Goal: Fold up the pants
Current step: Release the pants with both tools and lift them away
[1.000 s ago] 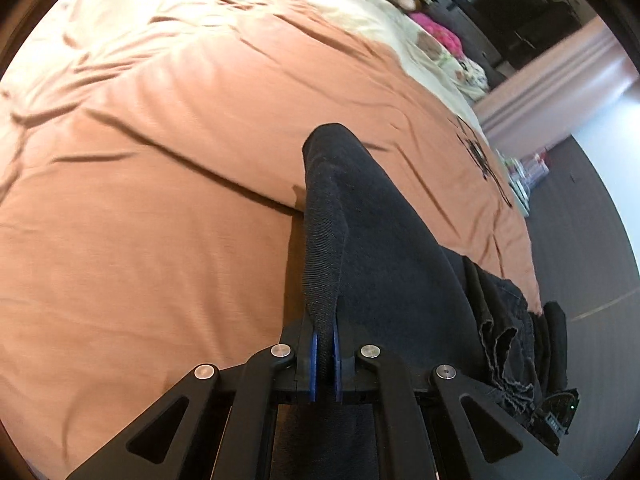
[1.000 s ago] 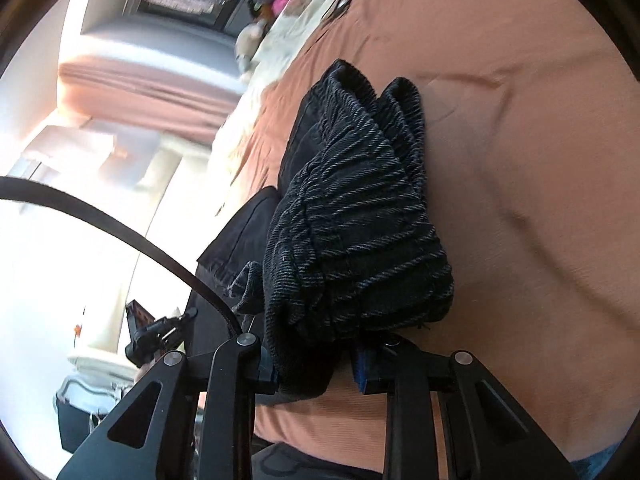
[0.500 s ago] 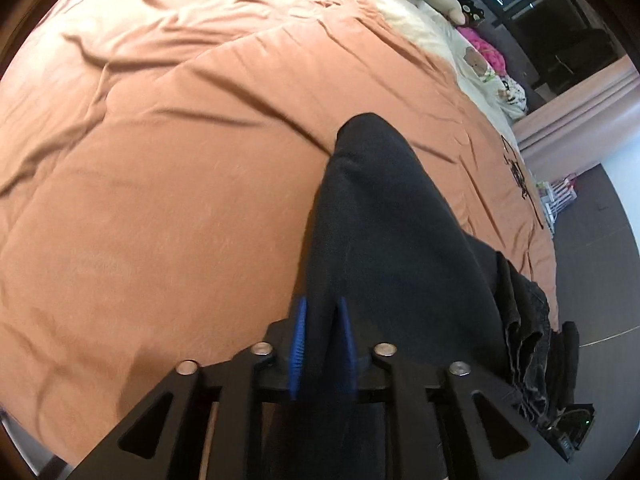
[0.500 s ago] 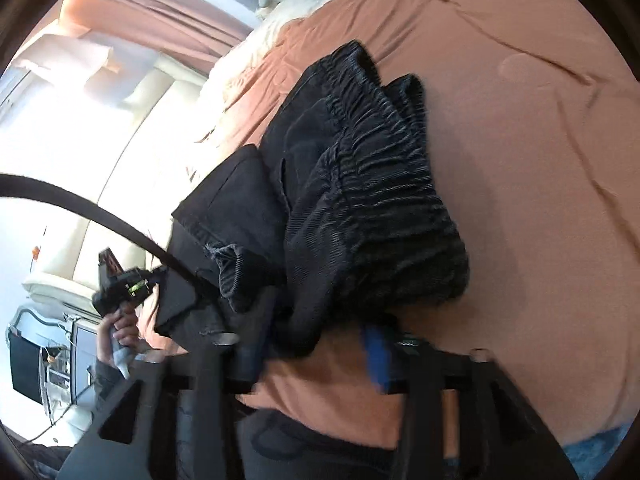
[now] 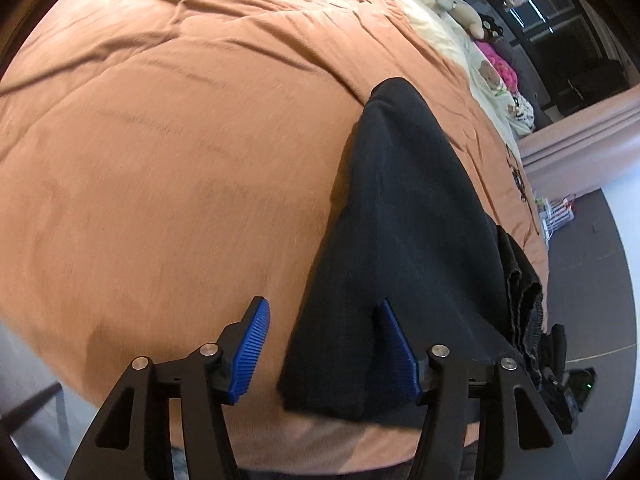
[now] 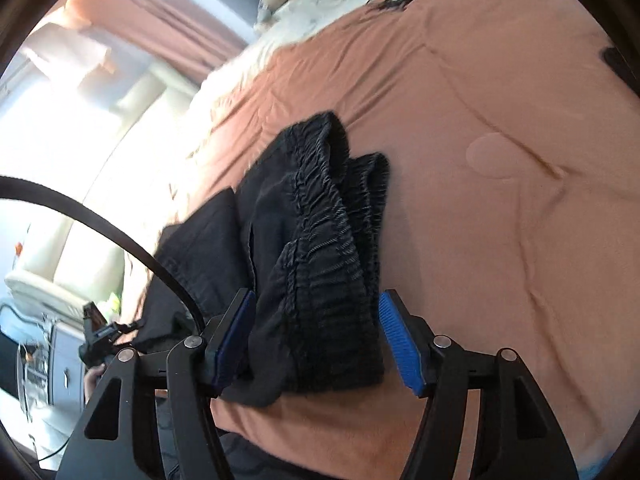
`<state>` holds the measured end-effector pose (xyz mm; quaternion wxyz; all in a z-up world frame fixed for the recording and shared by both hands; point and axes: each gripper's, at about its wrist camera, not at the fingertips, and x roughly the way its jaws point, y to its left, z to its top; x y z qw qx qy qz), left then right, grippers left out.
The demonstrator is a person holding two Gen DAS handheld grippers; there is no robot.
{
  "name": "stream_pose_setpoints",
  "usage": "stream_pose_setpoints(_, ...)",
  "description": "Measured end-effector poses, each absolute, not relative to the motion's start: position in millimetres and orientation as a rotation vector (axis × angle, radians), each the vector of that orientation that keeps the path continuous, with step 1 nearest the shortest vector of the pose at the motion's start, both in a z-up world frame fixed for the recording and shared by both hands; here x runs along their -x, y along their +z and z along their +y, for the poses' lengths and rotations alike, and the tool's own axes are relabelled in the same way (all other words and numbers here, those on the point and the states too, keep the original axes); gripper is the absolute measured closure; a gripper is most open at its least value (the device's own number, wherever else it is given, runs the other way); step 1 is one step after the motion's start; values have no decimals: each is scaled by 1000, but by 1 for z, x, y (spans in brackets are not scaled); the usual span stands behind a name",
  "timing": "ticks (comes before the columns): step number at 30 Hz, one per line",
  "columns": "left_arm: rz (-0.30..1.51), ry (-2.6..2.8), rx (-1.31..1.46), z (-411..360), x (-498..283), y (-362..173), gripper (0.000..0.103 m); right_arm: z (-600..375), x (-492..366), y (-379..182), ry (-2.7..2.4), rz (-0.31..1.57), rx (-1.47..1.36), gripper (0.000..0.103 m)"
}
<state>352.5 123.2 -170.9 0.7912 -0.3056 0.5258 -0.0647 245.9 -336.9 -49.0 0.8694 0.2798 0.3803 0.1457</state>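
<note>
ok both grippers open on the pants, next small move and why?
Probably back both grippers off. The left gripper and right gripper stand open, and the pants lie bunched on the bed, ungripped. Clearing them allows a fresh grasp.

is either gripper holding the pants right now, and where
Nothing is held. Both the left gripper and the right gripper have open jaws; the black pants lie loose on the orange bedspread.

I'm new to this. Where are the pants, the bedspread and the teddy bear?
pants [image 5: 412, 240], left wrist view, flat middle of the leg
bedspread [image 5: 180, 152], left wrist view, bare orange area
teddy bear [image 5: 464, 10], left wrist view, its body
</note>
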Motion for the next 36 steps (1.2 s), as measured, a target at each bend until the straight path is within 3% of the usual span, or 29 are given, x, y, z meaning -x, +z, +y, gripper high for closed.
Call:
stream_pose_setpoints(4,1133,-152,709,117,-340,-175,39,-326,-273,-53,312,853,-545,42)
stream_pose_setpoints(5,1132,-157,727,115,-338,-177,37,-327,-275,-56,314,865,-530,56)
stream_pose_setpoints(11,1074,-124,820,118,-322,-181,34,-292,-277,-54,315,900,-401,62)
stream_pose_setpoints(13,1078,-94,807,118,-322,-180,51,-288,-274,-56,316,916,-368,63)
stream_pose_setpoints(15,1078,-99,825,121,-322,-182,77,-278,-275,-51,309,928,-330,63)
stream_pose_setpoints(20,1015,-48,836,136,-315,-168,88,-272,-279,-51,288,936,-282,63)
stream_pose_setpoints(25,1048,-66,855,141,-319,-177,86,-259,-278,-27,260,915,-232,60)
stream_pose_setpoints(29,1043,-32,809,139,-315,-170,68,-253,-260,7,255,850,-178,56)
stream_pose_setpoints(36,1018,-36,812,146,-302,-167,60,-229,-245,38,299,784,-105,49)
